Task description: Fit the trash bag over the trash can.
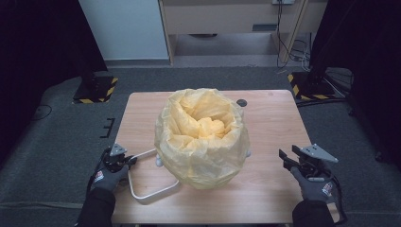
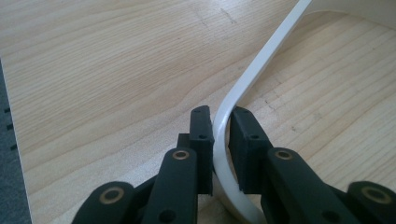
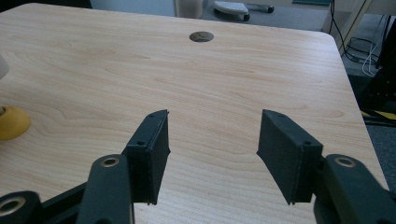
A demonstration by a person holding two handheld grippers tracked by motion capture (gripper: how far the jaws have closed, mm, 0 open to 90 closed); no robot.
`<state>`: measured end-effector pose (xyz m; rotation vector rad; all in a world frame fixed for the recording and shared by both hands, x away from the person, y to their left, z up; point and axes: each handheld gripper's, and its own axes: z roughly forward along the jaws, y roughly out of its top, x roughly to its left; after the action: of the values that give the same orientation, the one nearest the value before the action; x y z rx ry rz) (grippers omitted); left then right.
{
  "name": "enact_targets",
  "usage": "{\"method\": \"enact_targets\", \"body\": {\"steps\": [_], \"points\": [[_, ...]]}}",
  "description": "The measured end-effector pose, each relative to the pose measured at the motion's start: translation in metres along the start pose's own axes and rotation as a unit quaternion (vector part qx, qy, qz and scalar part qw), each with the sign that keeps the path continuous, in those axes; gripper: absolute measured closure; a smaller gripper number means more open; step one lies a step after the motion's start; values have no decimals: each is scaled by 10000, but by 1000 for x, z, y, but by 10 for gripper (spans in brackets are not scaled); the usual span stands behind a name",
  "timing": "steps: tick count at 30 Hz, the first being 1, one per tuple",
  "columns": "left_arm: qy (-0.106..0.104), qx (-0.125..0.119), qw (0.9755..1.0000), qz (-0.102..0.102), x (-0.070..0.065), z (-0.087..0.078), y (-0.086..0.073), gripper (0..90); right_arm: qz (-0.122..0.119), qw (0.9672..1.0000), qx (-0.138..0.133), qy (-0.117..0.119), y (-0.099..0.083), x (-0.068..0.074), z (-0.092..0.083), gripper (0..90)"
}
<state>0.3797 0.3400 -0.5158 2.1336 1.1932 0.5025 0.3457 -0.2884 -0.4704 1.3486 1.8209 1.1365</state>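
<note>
Clamped by left gripper (image 2: 222,154) at near-left table edge: thin white plastic bail handle (image 2: 261,60) running toward yellow-bag-lined bin (image 1: 201,137); right gripper (image 3: 212,154) agape, empty, well apart

- table (image 1: 274,127): pale wood-grain top, smooth, with a soft matt sheen
- bin liner (image 1: 201,142): thin yellow plastic film; crinkled, slightly translucent and glossy on the folds
- handle (image 2: 261,60): white, smooth, looks like plastic; faint gloss
- left gripper (image 2: 221,135) and right gripper (image 3: 212,154): black matt plastic jaws; pads finely ribbed
- gloves (image 1: 111,177): grey knit cloth
</note>
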Motion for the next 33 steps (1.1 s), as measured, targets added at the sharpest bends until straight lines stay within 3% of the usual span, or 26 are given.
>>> {"method": "enact_targets", "body": {"steps": [4,9,12,14,16,18,19,21,28,33], "points": [[-33,-44,10000,69,1,0,-1,778,22,10000,-9,1,0,0,0,431],[-173,-230,9995,98,1,1,-2,616,25,10000,-17,-6,0,-1,0,431],[-157,-221,9996,99,0,1,-2,600,20,10000,-6,1,0,-1,0,431],[-122,-8,9996,252,0,5,-4,619,23,10000,-6,3,0,0,0,430],[-162,-16,9996,223,-1,6,-3,674,28,10000,-31,9,0,0,-1,431],[-106,26,9994,319,-2,6,-1,720,34,10000,-45,2,0,-1,-1,431],[-90,41,9994,338,-3,6,-1,785,35,10000,-63,-1,0,-1,-1,431],[-55,83,9992,389,-4,6,0,794,48,10000,-61,4,0,-2,-1,431],[-98,72,9995,284,-2,5,-1,797,48,10000,-49,11,0,-2,-1,431],[-133,-102,9994,307,-3,0,1,794,65,10000,-50,5,0,-3,-1,430]]}}
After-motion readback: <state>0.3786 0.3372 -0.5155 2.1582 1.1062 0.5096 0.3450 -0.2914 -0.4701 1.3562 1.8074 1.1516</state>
